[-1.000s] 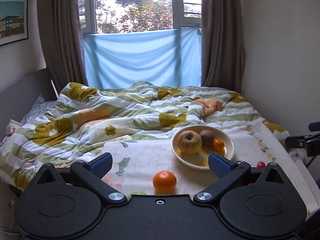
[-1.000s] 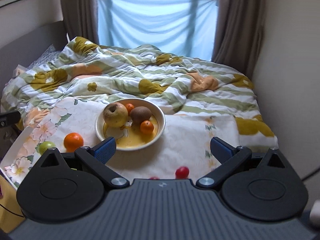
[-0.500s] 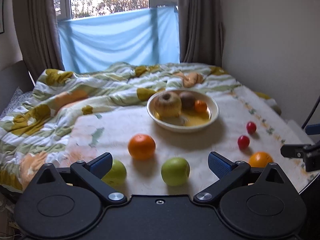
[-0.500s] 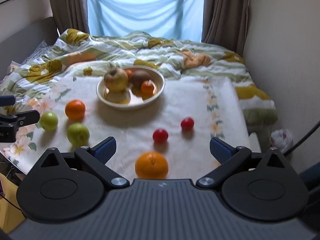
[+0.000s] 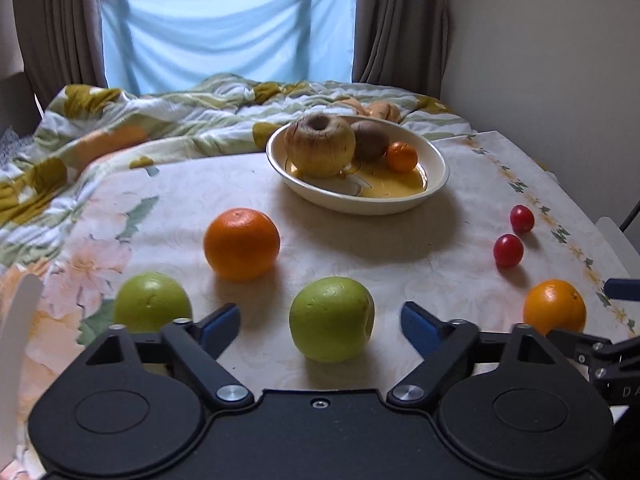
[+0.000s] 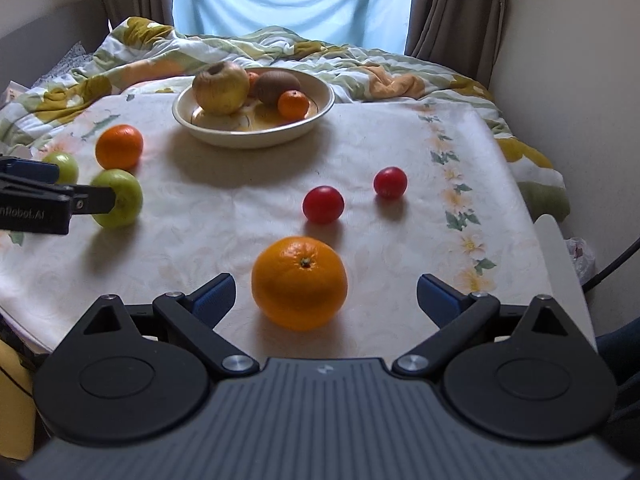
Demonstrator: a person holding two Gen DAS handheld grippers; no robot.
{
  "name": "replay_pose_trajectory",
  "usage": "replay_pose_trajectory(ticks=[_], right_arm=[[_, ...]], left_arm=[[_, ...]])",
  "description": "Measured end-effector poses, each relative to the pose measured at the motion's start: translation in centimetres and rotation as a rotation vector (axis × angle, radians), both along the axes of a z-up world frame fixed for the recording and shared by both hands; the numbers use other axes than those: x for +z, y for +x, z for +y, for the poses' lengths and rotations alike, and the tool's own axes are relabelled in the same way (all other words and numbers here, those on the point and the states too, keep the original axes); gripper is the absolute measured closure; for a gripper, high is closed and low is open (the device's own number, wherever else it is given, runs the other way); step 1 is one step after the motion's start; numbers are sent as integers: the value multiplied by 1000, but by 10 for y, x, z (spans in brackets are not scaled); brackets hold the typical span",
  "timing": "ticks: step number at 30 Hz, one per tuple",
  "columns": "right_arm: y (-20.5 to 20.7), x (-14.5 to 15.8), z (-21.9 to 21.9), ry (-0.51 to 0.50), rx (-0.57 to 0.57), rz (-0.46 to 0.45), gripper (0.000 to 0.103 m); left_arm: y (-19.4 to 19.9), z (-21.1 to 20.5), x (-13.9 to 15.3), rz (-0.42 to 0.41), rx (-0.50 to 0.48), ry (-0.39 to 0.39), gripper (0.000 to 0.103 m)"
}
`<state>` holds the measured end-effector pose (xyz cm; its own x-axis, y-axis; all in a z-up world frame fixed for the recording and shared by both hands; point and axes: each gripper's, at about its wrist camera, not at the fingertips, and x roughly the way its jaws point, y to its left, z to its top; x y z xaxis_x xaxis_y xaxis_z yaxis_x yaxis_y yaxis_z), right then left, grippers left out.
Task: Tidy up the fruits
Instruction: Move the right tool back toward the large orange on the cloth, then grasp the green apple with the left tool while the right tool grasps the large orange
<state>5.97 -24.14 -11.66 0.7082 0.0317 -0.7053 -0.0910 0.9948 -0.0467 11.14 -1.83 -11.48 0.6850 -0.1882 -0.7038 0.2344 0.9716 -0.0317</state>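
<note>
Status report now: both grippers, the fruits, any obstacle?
Left gripper open, green apple between its fingers. Right gripper open around orange. Bowl part-filled. Nothing blocking.

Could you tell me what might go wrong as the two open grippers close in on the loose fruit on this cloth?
1. The left gripper brackets a green apple; being round, it may squirt forward when pinched.
2. The right gripper faces a large orange that could roll into the two red fruits beyond it.
3. The bowl already holds several fruits, so additions might spill.
</note>
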Motion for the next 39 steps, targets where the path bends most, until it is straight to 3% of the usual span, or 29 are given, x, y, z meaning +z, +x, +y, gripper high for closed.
replay_pose_trajectory(ticks=[5,8,14,24,29,31,39], right_arm=[[11,-10,0,19,2,22,0],[16,-14,1,21,3,39,0],[21,-16,2,37,1,49,0],[26,-21,4,62,-1,79,16],[24,-19,7,65,5,69,17],[24,-19,9,60,9,71,28],[19,-12,11,67,19,57,28]], left_arm=[[15,2,-11,60,-1,-37,33],[19,5,-13,94,-19,-83,47],[16,2,-12,92,-40,-68,48],[7,10,-9,97,-46,-82,48],[0,15,-8,92,-35,-86,48],[-3,17,-7,88,-30,-80,48],[-15,21,8,59,-16,-86,48]])
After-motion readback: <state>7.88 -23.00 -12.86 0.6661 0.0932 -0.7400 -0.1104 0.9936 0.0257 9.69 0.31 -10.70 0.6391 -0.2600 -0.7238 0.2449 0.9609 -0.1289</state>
